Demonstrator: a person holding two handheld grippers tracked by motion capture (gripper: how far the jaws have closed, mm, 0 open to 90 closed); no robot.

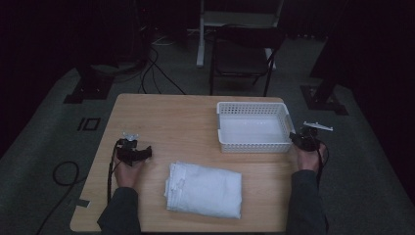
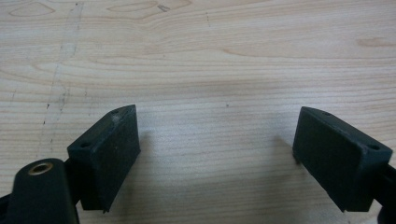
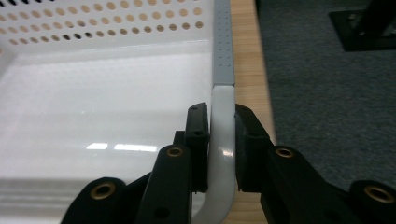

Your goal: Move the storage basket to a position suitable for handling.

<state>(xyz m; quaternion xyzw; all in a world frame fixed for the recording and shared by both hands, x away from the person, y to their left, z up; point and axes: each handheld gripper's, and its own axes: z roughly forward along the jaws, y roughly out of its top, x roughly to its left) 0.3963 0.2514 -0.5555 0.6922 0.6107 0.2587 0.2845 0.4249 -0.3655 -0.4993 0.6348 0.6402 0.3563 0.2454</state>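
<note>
Holding the white basket (image 3: 116, 107) by its near right corner, my right gripper (image 3: 220, 140) has both jaws squeezed on the rim, so I can slide or steady it. It sits at the table's (image 1: 166, 117) far right. My left gripper (image 2: 215, 154) rests wide open with nothing in it, over bare wood. I count one basket, one folded white cloth (image 1: 204, 189), two grippers.

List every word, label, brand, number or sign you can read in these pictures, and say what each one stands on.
None can be read: no print shows on the white basket, the folded white cloth, the wooden table, the left tool or the right tool.
</note>
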